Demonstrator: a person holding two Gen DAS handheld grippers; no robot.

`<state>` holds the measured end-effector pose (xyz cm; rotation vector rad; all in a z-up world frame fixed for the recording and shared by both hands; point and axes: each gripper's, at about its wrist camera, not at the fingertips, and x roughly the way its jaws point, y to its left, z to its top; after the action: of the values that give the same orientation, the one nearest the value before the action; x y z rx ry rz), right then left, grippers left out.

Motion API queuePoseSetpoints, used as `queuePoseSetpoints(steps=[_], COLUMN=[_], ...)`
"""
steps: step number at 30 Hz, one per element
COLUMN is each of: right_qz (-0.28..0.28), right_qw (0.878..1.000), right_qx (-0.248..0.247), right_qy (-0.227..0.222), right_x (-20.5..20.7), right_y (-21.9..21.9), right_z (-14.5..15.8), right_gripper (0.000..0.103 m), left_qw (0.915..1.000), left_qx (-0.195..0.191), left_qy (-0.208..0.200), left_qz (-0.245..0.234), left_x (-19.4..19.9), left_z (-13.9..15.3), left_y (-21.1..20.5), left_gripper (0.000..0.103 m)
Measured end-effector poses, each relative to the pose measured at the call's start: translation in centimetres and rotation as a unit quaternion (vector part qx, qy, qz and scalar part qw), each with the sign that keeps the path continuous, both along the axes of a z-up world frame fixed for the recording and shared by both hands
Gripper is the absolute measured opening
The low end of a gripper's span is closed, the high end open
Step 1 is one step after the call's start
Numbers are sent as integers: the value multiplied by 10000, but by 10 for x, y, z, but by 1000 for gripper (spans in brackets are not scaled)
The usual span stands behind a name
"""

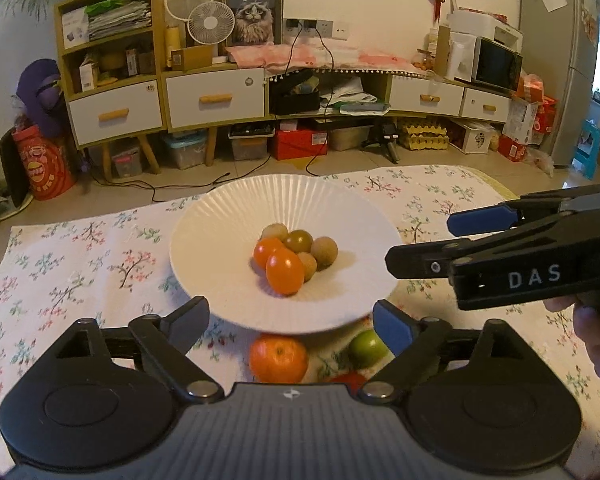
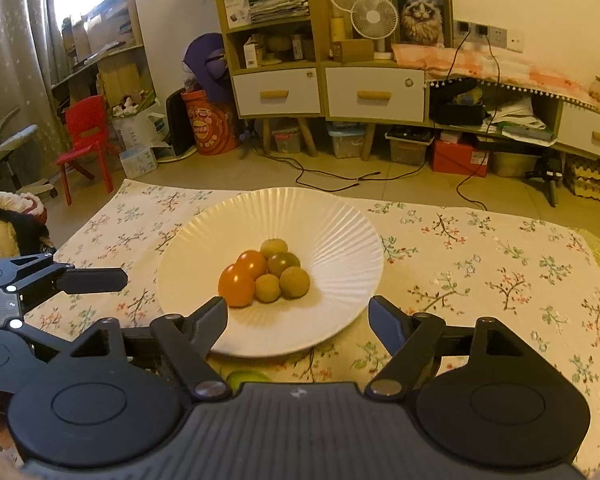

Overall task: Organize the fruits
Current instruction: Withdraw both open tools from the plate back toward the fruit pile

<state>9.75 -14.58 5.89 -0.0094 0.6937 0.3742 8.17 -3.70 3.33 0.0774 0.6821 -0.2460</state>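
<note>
**Left wrist view: both claws open at the fruit plate**

Left claw [image 1: 290, 322] spread wide at the near rim of the white ribbed plate [image 1: 220, 216], gripping nothing. Right claw [image 2: 298, 320] likewise open, empty, at that rim. Heaped mid-plate: two orange tomatoes [image 1: 284, 270], a greenish tomatoes [image 1: 299, 241], three longans [image 1: 324, 252]. Nearer than the plate, on the floral-clothed desk [image 1: 80, 264]: tangerine [image 1: 278, 358], lime [image 1: 366, 346].

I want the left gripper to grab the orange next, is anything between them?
Nothing visible. The orange lies on the cloth just ahead of the open left gripper, in front of the plate's near rim, with the green fruit off to its right.
</note>
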Motion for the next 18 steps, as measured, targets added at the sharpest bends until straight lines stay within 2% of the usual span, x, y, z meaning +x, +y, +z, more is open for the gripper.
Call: queuePoseSetpoints(steps=[11, 18], right_qz=[171, 213], right_qw=[9998, 9997], right_qx=[-57, 8], right_qy=[9, 77], right_x=[-29, -40], right_y=[6, 5], right_z=[-3, -7], right_gripper=[85, 90], left_qw=[9999, 9995], left_qx=[-62, -90], left_qy=[131, 267], left_qz=[77, 141], left_x=[-25, -36], left_z=[-4, -13], left_y=[16, 25], left_gripper=[101, 103])
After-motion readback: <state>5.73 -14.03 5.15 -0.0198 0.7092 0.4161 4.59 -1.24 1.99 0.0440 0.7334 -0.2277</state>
